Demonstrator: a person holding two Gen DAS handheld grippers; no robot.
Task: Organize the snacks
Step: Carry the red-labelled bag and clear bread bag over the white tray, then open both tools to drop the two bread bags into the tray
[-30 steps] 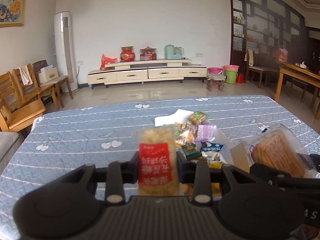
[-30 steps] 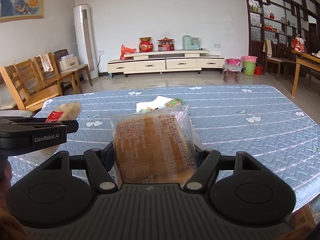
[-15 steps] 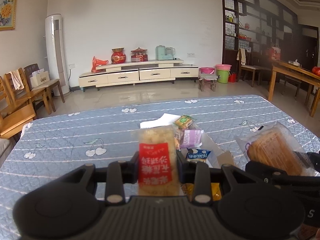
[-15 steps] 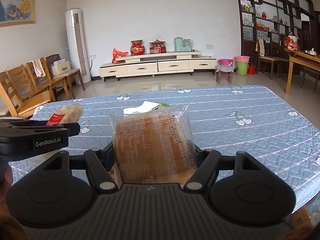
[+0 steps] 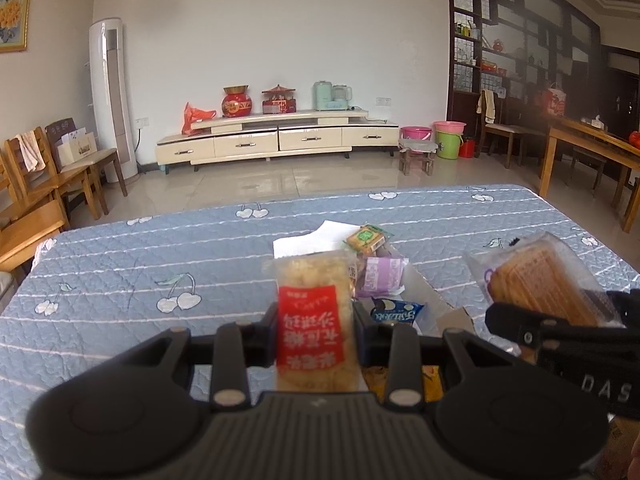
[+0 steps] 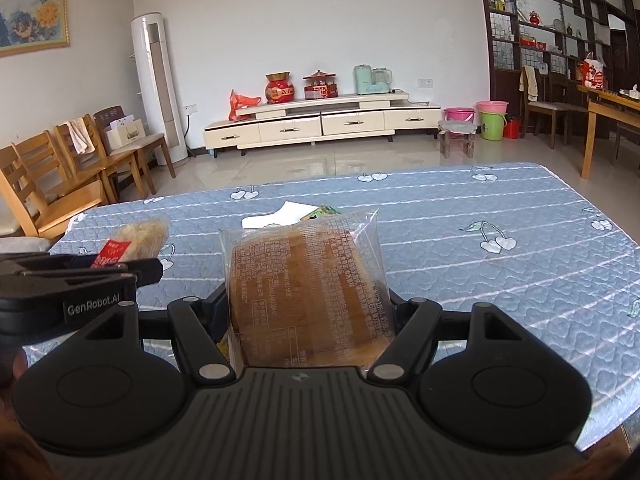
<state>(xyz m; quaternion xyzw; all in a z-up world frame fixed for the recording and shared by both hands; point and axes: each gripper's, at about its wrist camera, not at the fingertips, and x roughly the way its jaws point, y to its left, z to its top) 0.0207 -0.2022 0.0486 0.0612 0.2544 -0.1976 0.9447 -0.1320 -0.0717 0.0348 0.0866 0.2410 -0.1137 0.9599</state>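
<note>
My left gripper (image 5: 316, 332) is shut on a clear pack of pale puffed snack with a red label (image 5: 311, 320), held upright above the table. My right gripper (image 6: 308, 312) is shut on a clear bag of brown cake (image 6: 306, 288); this bag also shows at the right of the left wrist view (image 5: 540, 280). The left gripper with its snack shows at the left of the right wrist view (image 6: 132, 240). Below and ahead lies a pile of small snack packs: a green-orange one (image 5: 365, 237), a purple one (image 5: 380, 272), a blue one (image 5: 396, 314), on white paper (image 5: 308, 238).
The table wears a blue quilted cloth with cherry prints (image 5: 160, 264). A cardboard flap (image 5: 448, 312) lies by the snack pile. Wooden chairs (image 5: 44, 184) stand past the left edge, a wooden table (image 5: 592, 152) at the right, a TV cabinet (image 5: 276, 140) at the far wall.
Both grippers have drifted a little while still holding their packs; the view has shifted so the snack pile sits lower and nearer the left gripper. Grips are unchanged.
</note>
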